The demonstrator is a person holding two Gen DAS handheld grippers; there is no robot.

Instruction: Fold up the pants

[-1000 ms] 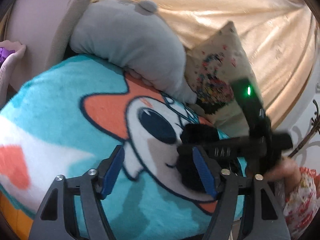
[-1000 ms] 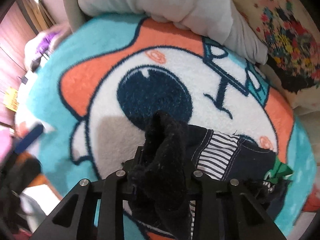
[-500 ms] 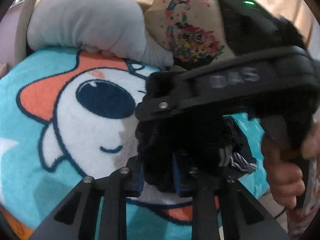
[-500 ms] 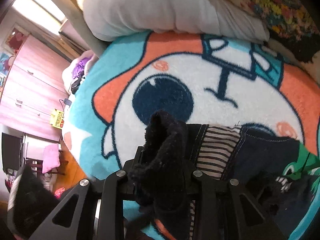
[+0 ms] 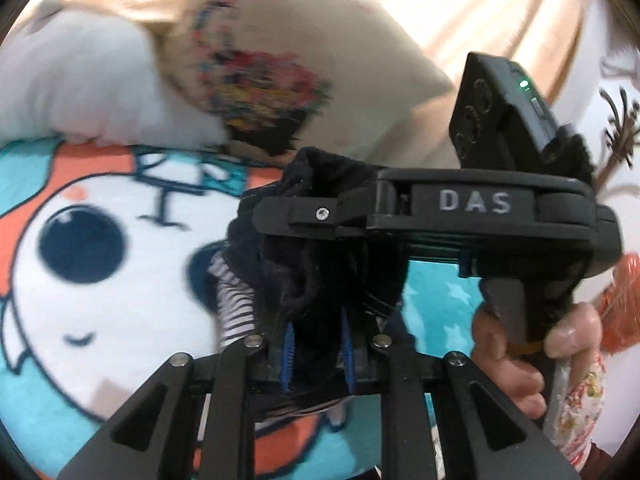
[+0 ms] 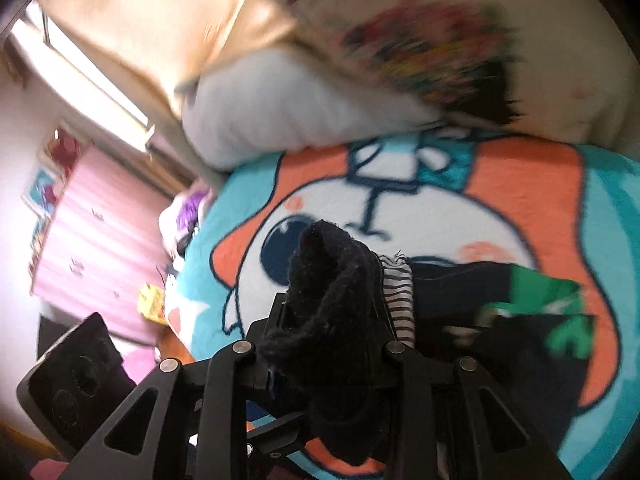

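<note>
The pants (image 5: 316,264) are black fleece with a striped lining (image 5: 236,304) and a green print (image 6: 560,300), bunched on the cartoon blanket (image 5: 100,280). My left gripper (image 5: 318,354) is shut on a fold of the pants, blue pads pinching the black cloth. My right gripper (image 6: 320,344) is shut on another black bunch (image 6: 332,280) that sticks up between its fingers. In the left wrist view the right gripper's body (image 5: 460,208) sits just beyond and to the right, a hand (image 5: 520,364) on its handle. Both grips are close together.
A grey pillow (image 6: 280,116) and a floral cushion (image 5: 256,80) lie at the blanket's (image 6: 520,208) far edge. A gold curtain (image 6: 140,20) hangs behind. A pink dresser (image 6: 96,232) stands at the left past the bed edge.
My left gripper has gone from open over the blanket to shut on the pants beside the right gripper. Both grippers have lifted the cloth and swung toward the pillows.
</note>
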